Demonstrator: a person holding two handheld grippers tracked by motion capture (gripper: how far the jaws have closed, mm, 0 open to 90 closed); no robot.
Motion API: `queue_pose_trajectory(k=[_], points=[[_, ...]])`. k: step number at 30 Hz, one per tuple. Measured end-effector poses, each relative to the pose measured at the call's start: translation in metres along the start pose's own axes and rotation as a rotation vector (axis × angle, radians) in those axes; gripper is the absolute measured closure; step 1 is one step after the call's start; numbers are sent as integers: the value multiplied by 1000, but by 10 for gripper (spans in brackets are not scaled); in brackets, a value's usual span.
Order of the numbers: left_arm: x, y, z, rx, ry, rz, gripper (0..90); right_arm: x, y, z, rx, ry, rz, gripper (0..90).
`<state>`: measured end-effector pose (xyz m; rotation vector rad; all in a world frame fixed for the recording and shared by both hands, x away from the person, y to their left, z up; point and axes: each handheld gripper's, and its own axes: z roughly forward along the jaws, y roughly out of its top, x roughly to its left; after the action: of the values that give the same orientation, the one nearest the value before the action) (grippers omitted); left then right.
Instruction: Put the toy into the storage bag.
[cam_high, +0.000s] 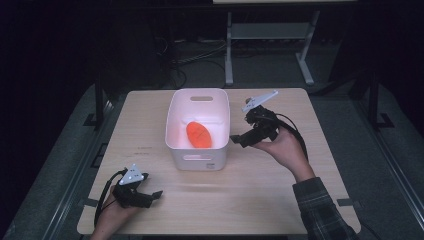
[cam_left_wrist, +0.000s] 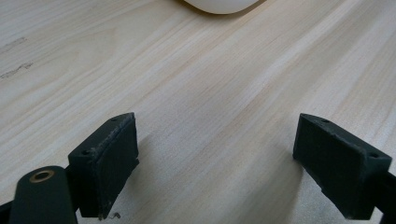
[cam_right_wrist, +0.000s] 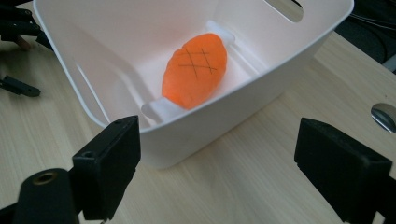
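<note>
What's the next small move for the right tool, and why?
Probably ease the right tool away from the white bin: its jaws stand open and empty just outside the near wall, and the orange plush toy already lies inside on the bottom.

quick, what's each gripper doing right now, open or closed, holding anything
Left gripper: open, holding nothing, low over the bare table.
Right gripper: open, holding nothing, beside the white bin with the orange toy inside.

The high view looks forward and down over the whole table (cam_high: 280, 200), the left gripper view skims bare tabletop close up, and the right gripper view peers closely into the white bin (cam_right_wrist: 299, 51), shared with the high view
</note>
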<state>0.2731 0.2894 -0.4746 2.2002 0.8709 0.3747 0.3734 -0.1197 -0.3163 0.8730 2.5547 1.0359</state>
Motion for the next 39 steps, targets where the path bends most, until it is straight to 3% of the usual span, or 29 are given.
queue_pose_trajectory(k=[19,39], points=[[0,0,0,2,0,2,131,-7,-60,-2,-40,-34,74,132],[0,0,0,0,-1,1,131,-10,-132,8,-53,-64,171,123]])
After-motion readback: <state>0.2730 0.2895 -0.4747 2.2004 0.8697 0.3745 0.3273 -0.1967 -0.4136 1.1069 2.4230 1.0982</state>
